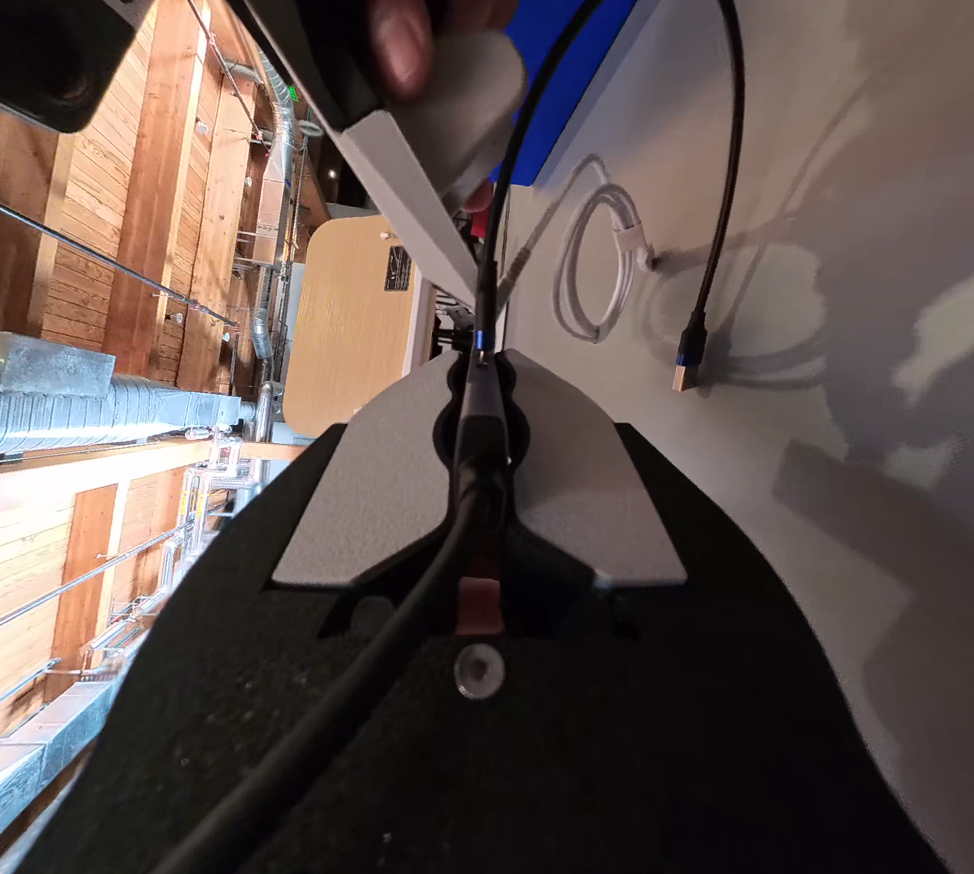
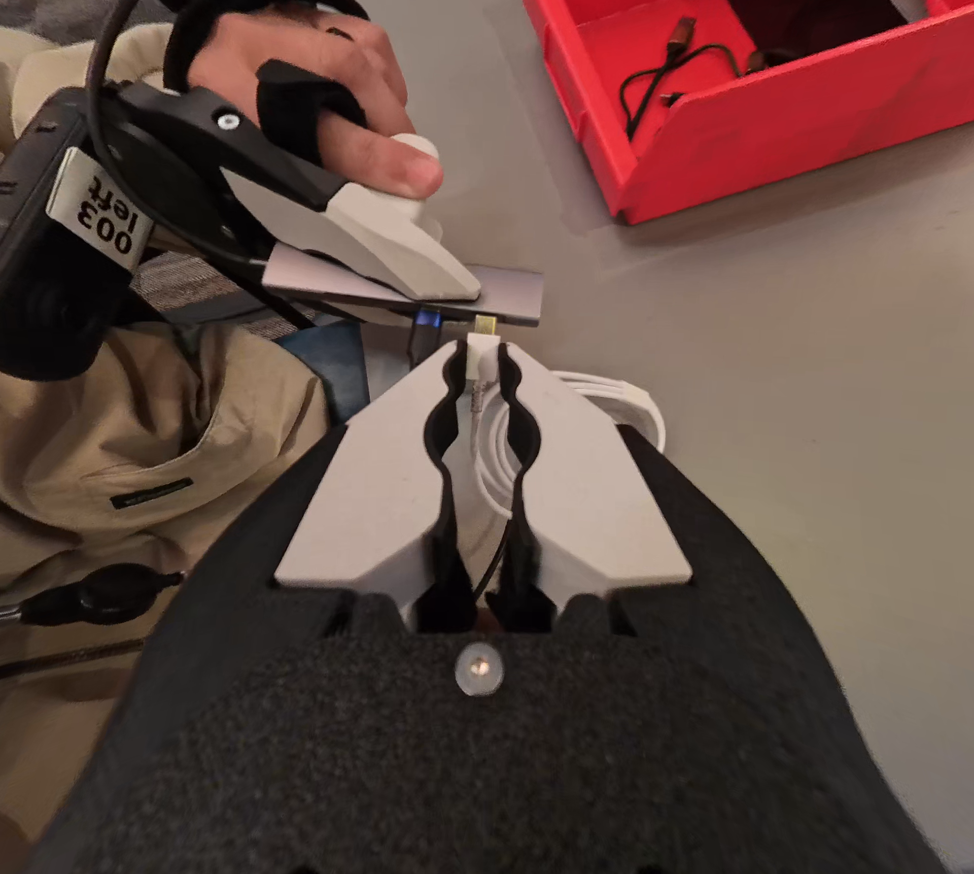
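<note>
My left gripper point(image 1: 482, 358) is shut on a thin grey hub point(image 1: 477, 405), seen edge-on between the fingers. In the right wrist view it point(image 2: 466, 292) holds the hub point(image 2: 508, 292) flat above the table. A black cable point(image 1: 732, 73) with a blue-ringed plug point(image 2: 427, 321) sits in the hub's near edge; its free plug point(image 1: 688, 366) lies on the table. My right gripper point(image 2: 482, 347) is shut on a white cable's plug point(image 2: 480, 361), whose metal tip point(image 2: 486, 323) meets the hub's edge beside the black plug. The white cable's coil point(image 2: 622, 395) trails behind.
A red bin point(image 2: 659, 173) stands on the grey table point(image 2: 764, 400) at the back right, with a black cable point(image 2: 680, 63) in one compartment. A person's beige jacket point(image 2: 132, 427) fills the left. Hands grip both tools. The white coil point(image 1: 595, 263) rests by the table point(image 1: 790, 163). Less than 4 cm separates the two grippers' tips.
</note>
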`<control>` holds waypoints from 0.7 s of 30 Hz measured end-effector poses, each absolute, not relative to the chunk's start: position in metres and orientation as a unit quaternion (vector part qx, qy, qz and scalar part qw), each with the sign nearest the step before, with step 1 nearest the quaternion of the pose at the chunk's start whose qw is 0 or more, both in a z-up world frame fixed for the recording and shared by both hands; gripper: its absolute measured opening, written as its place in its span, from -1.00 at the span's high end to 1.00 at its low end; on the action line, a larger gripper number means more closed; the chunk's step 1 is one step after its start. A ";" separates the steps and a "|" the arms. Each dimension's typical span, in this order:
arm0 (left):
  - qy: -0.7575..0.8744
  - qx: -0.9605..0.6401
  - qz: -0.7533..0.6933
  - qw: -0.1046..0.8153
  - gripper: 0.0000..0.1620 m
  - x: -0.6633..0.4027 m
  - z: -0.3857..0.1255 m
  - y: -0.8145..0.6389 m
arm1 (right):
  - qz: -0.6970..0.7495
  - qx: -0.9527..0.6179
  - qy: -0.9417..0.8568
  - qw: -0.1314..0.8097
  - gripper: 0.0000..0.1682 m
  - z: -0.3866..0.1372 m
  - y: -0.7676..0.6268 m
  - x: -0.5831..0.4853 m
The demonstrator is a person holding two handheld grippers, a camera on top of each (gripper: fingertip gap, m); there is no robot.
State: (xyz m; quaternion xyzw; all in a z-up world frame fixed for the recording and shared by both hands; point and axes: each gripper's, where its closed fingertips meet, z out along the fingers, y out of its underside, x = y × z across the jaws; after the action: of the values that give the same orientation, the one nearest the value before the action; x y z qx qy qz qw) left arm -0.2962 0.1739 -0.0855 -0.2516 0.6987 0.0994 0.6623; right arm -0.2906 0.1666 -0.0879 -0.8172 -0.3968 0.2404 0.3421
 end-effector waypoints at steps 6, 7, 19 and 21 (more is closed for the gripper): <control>0.707 -0.243 0.109 0.655 0.88 -0.294 -0.090 0.174 | 0.236 -0.821 -0.406 0.325 0.87 -0.095 0.164 -0.291; 0.709 -0.241 0.111 0.654 0.89 -0.295 -0.091 0.174 | 0.236 -0.821 -0.407 0.323 0.87 -0.096 0.164 -0.291; 0.745 -0.156 0.213 0.613 0.88 -0.292 -0.106 0.169 | 0.217 -0.834 -0.416 0.291 0.88 -0.108 0.160 -0.289; 0.745 -0.151 0.224 0.609 0.88 -0.291 -0.107 0.169 | 0.202 -0.835 -0.422 0.291 0.88 -0.110 0.160 -0.288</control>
State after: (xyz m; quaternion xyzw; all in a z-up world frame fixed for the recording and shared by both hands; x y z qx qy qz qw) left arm -0.2913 0.1688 -0.1068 -0.1511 0.7454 0.2241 0.6094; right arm -0.2885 0.1597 -0.1096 -0.8345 -0.4218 0.2021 0.2913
